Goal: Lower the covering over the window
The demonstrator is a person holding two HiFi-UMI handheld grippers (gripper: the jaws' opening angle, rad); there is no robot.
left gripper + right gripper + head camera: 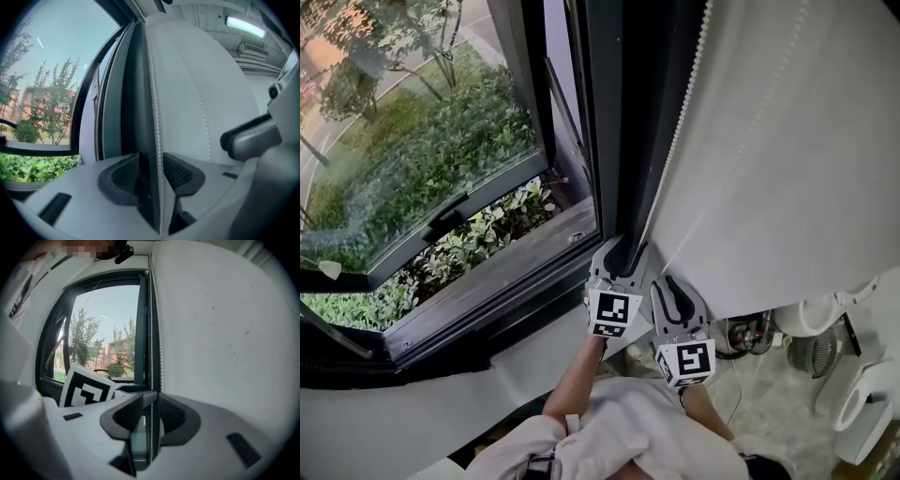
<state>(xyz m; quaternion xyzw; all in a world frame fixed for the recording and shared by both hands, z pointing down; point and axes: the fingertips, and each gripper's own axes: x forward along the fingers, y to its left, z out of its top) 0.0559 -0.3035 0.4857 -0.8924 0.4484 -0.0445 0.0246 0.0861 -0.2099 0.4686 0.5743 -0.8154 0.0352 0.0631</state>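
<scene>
Head view: grippers straddling the bead chain (pixel 667 150)
Neither is pinching: left gripper (pixel 151 168) is gaping wide, right gripper (pixel 150 404) half open, both aligning for the lowering pull.

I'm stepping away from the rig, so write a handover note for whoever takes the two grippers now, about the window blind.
Left gripper: open, bead chain passing between its jaws, not pinched.
Right gripper: beside it on the same chain, jaws close around it; grip unclear.
Blind: hangs beside the dark window frame, lower edge showing near the grippers in the head view.
Done: both grippers at the chain.
Left: close on the chain and probably pull hand over hand until the blind is fully down.
</scene>
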